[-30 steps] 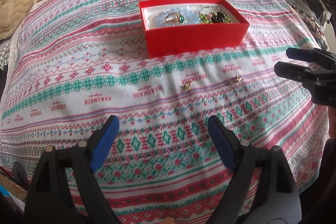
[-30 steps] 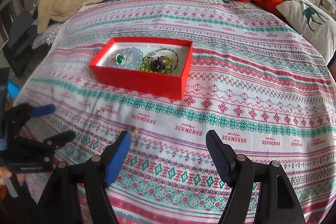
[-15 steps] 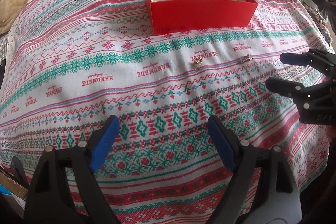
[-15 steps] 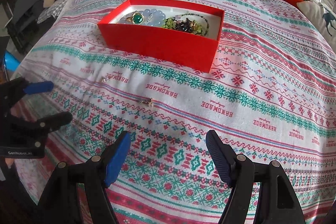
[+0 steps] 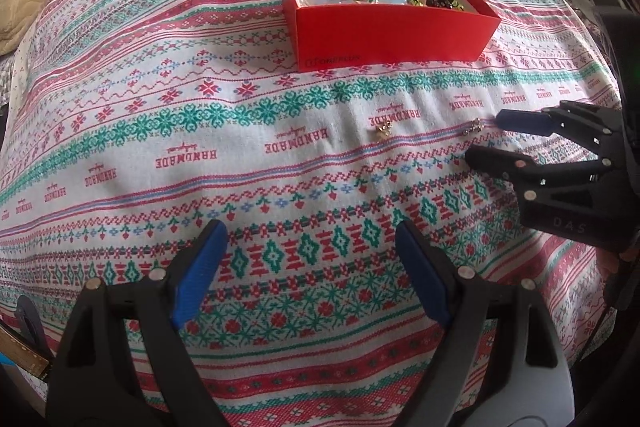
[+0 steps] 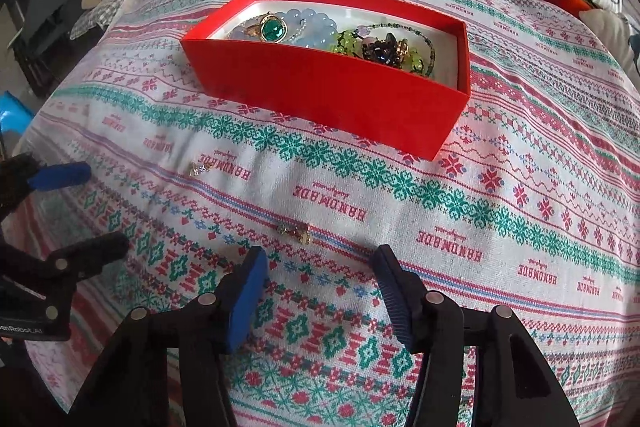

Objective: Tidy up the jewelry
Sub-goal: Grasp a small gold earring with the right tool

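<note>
The red box (image 6: 328,99) sits on the patterned cloth (image 6: 500,227), already holding beads and rings; two small gold pieces lie loose on the cloth in front of it, well apart from each other. The near piece (image 6: 296,230) lies just ahead of the right gripper (image 6: 320,279), whose jaws stand apart and empty, straddling a line a little short of it; in the left view the same piece (image 5: 475,126) lies just beside the tip of the right gripper's far finger. The other piece (image 6: 200,169) lies nearer the left gripper (image 5: 312,267), whose jaws are also wide apart and hold nothing; it looks to be waiting back from the work.

The step in hand seems to be picking up the near piece with the right gripper. To do it well: bring the pads down so the piece sits midway between them, not off one tip; press lightly into the cloth, since the thing is low and thin and could slip under a pad; close slowly, because soft fabric may bunch and get pinched along with it; lift straight up and check the piece came away before carrying it over the box wall; release low inside, so it does not bounce out.
</note>
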Demonstrator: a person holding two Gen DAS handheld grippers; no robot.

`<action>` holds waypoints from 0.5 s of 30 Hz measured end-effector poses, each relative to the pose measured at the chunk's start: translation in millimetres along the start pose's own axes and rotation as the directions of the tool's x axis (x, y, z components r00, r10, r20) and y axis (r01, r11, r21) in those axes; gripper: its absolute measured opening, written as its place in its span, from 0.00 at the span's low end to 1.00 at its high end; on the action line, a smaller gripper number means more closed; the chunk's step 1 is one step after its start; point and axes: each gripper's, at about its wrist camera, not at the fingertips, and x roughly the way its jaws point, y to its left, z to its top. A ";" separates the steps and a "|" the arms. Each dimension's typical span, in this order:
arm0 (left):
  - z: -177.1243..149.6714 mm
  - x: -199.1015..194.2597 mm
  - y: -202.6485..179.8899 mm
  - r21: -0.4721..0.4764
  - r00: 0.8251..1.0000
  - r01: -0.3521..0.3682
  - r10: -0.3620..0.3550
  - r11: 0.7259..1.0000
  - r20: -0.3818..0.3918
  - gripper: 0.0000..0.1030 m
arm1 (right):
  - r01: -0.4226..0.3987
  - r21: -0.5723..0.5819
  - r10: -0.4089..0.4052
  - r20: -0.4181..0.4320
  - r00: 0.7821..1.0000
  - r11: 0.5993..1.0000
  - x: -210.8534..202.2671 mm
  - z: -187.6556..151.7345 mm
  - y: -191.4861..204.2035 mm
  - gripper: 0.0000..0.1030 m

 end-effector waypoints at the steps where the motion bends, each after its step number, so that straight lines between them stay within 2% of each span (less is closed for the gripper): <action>1: 0.6 0.1 -0.7 0.002 1.000 0.001 -0.001 1.000 0.000 0.84 | 0.002 -0.006 -0.002 0.004 1.000 1.000 0.9 2.3 1.5 0.46; 9: 4.1 2.0 -5.8 0.014 1.000 0.003 -0.003 1.000 -0.002 0.84 | 0.009 -0.048 -0.008 0.023 1.000 0.999 5.9 13.9 10.9 0.22; 15: 5.4 2.5 -8.3 0.014 1.000 0.005 -0.005 1.000 -0.001 0.84 | 0.007 -0.062 -0.005 0.027 1.000 0.998 5.9 15.1 13.2 0.12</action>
